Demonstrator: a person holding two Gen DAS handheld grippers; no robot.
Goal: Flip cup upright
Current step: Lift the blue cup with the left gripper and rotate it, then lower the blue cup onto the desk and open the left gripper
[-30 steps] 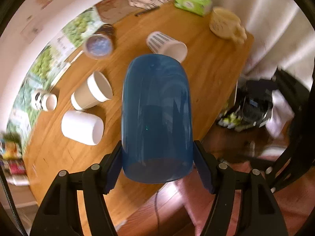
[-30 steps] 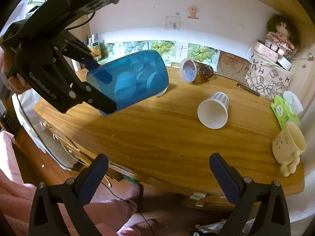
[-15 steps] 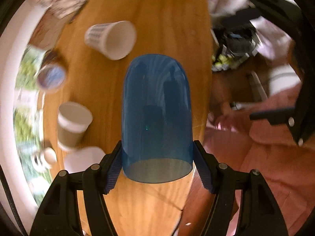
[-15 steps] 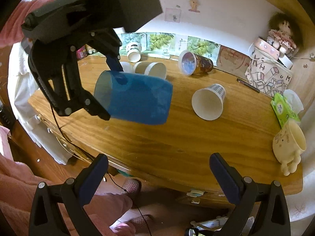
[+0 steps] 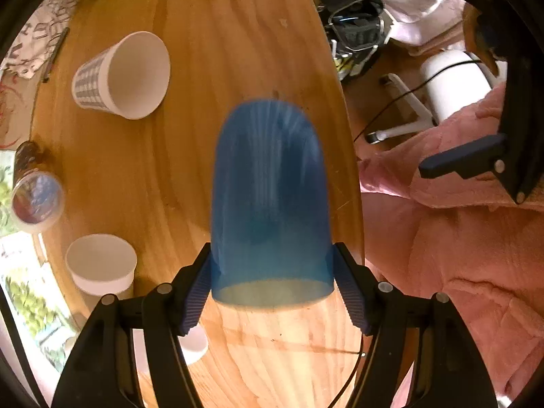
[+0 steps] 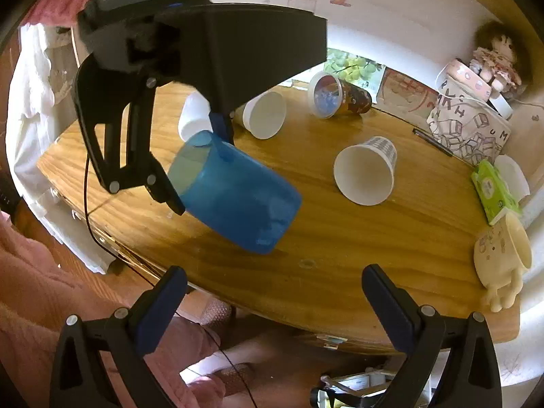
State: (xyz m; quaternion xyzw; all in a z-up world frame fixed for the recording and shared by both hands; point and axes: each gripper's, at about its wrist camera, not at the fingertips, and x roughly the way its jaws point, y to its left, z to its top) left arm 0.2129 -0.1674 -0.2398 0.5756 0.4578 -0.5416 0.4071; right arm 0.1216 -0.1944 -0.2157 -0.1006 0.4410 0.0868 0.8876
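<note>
My left gripper [image 5: 272, 292] is shut on a translucent blue cup [image 5: 270, 197], clamped near its open rim. In the right wrist view the blue cup [image 6: 238, 204] hangs tilted above the wooden table [image 6: 340, 238], base down and to the right, mouth up and to the left, held by the left gripper [image 6: 193, 173]. My right gripper [image 6: 272, 306] is open and empty, below the table's near edge.
On their sides on the table lie a checked paper cup [image 6: 367, 170], a white cup [image 6: 265, 115], another white cup [image 6: 192, 115] and a clear-lidded brown cup [image 6: 335, 98]. A cream mug [image 6: 503, 255], green tissue pack [image 6: 493, 190] and patterned bag [image 6: 469, 125] stand right.
The left gripper has turned the blue cup from mouth-down-left through level to base-down tilt, and lowered it toward the table's near edge. The right gripper has stayed put and open.
</note>
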